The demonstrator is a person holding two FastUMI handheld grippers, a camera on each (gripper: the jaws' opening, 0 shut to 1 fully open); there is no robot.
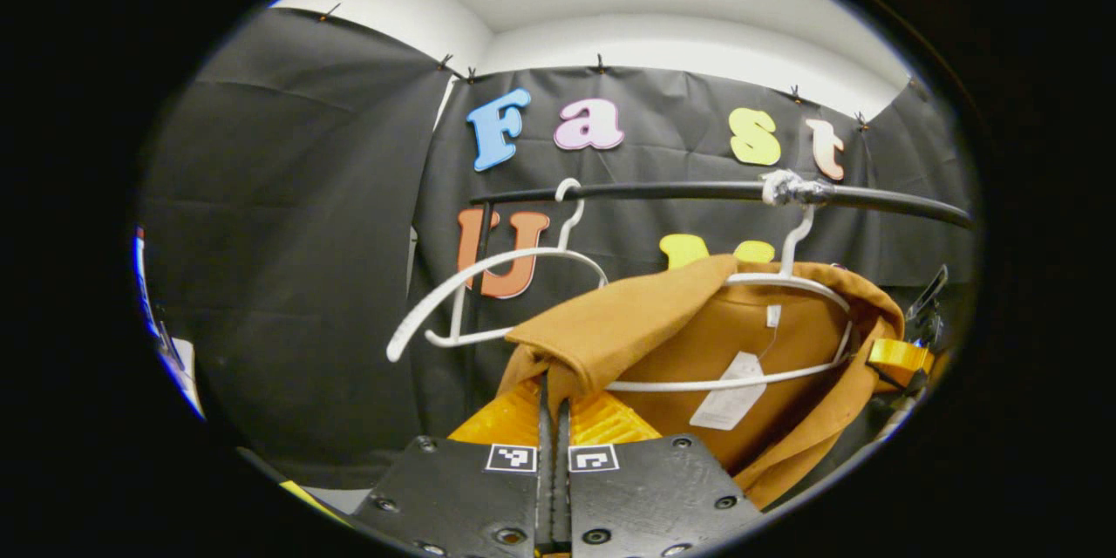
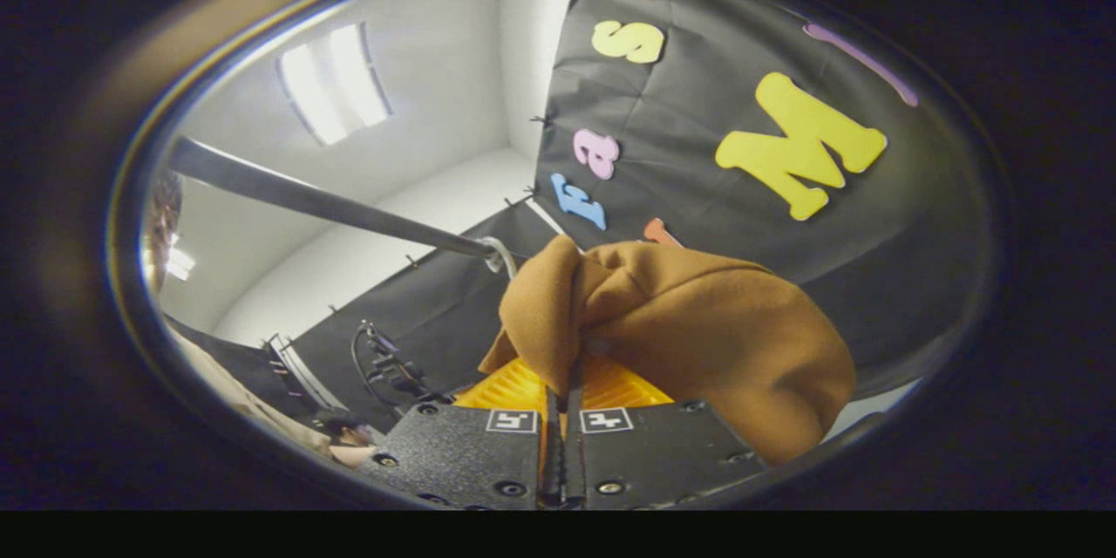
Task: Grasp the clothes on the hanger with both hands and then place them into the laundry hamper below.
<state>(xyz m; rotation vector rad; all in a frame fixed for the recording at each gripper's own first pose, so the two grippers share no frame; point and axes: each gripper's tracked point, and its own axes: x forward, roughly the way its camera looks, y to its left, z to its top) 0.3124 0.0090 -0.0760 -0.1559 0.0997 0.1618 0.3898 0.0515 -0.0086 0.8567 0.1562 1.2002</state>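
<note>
Brown garment (image 1: 697, 340) hanging from rail (image 1: 697, 190), pinched by left gripper (image 1: 553, 392) and right gripper (image 2: 562, 375).

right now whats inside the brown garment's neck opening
A white plastic hanger and a white paper tag show inside the brown fabric garment; the hanger's left shoulder is covered by cloth.

The left gripper (image 1: 553, 405) points slightly upward, its two fingers drawn almost together with a fold of brown garment (image 1: 610, 327) pinched between them. The right gripper (image 2: 562, 397) is tilted steeply upward, its fingers likewise nearly closed and clamped on a bunch of the same fabric, which drapes over its right-hand finger.
</note>
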